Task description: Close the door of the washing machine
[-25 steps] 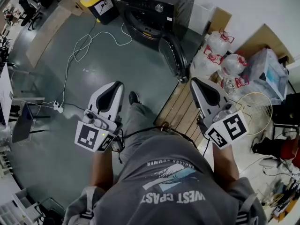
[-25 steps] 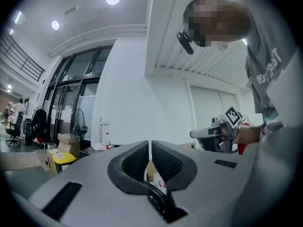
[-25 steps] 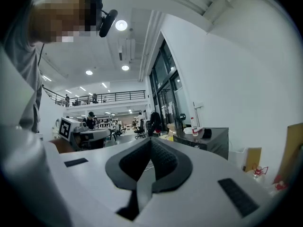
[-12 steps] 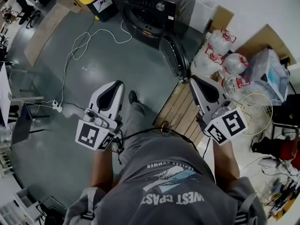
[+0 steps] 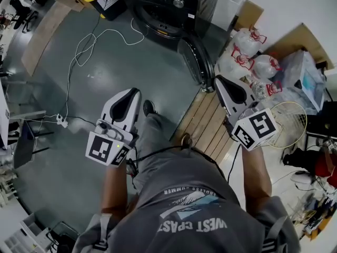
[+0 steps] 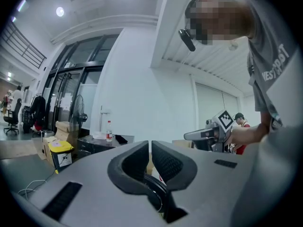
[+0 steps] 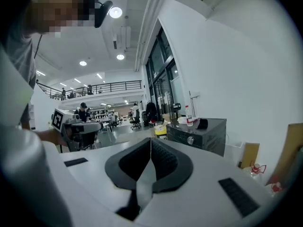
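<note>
Washing-machine door (image 5: 194, 62) stands open; left claw (image 5: 132, 91) and right claw (image 5: 217, 80) clenched empty, pointing forward.

A big open workshop hall: past the washing machine (image 7: 198, 136), office chairs (image 7: 136, 122) and a mezzanine railing (image 7: 102, 85); a power strip (image 5: 62, 122) lies on the floor before it.
</note>
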`<state>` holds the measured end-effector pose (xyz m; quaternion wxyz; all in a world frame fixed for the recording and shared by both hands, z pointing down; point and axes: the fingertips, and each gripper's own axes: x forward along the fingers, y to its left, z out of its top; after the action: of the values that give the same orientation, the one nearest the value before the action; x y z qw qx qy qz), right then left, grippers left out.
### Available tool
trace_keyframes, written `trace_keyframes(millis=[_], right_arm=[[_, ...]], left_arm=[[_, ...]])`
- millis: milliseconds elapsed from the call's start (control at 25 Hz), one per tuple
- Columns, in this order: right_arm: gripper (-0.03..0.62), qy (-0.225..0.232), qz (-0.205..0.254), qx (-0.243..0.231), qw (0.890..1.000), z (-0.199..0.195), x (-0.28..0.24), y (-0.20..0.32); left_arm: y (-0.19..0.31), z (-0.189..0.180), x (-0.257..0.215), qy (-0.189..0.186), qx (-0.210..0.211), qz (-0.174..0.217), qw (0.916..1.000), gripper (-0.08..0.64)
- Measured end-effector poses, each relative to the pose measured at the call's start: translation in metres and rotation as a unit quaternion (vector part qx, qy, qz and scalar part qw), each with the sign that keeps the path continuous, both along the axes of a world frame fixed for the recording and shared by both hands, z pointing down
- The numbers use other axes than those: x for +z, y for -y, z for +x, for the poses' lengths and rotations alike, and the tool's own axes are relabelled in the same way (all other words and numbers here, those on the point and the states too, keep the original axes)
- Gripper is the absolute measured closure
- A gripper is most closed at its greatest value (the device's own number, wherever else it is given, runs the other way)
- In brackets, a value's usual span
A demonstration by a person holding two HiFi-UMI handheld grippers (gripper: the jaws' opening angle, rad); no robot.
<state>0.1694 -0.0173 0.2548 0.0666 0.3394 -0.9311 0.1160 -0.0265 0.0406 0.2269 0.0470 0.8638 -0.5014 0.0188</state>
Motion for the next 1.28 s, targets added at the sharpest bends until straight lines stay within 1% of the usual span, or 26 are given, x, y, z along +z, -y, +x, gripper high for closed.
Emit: trace_keyframes(millis=[320, 720, 920, 1120, 1280], right_arm=[[0.561, -0.053, -0.029, 0.018, 0.998, 0.004, 0.052, 0.049], [0.552, -0.126, -0.067, 0.016, 0.990, 0.011, 0.129, 0.108], [0.534, -0.168, -0.093, 0.006, 0.982, 0.011, 0.176, 0.130], [0.520, -0.218, -0.118, -0.007, 0.969, 0.017, 0.230, 0.145], [0.506, -0.246, -0.138, -0.012, 0.959, 0.025, 0.265, 0.158]], left_arm=[[0.028, -0.010, 0.030, -0.021, 0.003, -0.030, 0.9993, 0.526], [0.066, -0.006, 0.078, -0.038, 0.016, -0.070, 0.9967, 0.526], [0.080, 0.000, 0.107, -0.040, 0.028, -0.093, 0.9945, 0.526], [0.093, 0.007, 0.134, -0.040, 0.037, -0.112, 0.9922, 0.526], [0.102, 0.010, 0.151, -0.042, 0.041, -0.122, 0.9908, 0.526]])
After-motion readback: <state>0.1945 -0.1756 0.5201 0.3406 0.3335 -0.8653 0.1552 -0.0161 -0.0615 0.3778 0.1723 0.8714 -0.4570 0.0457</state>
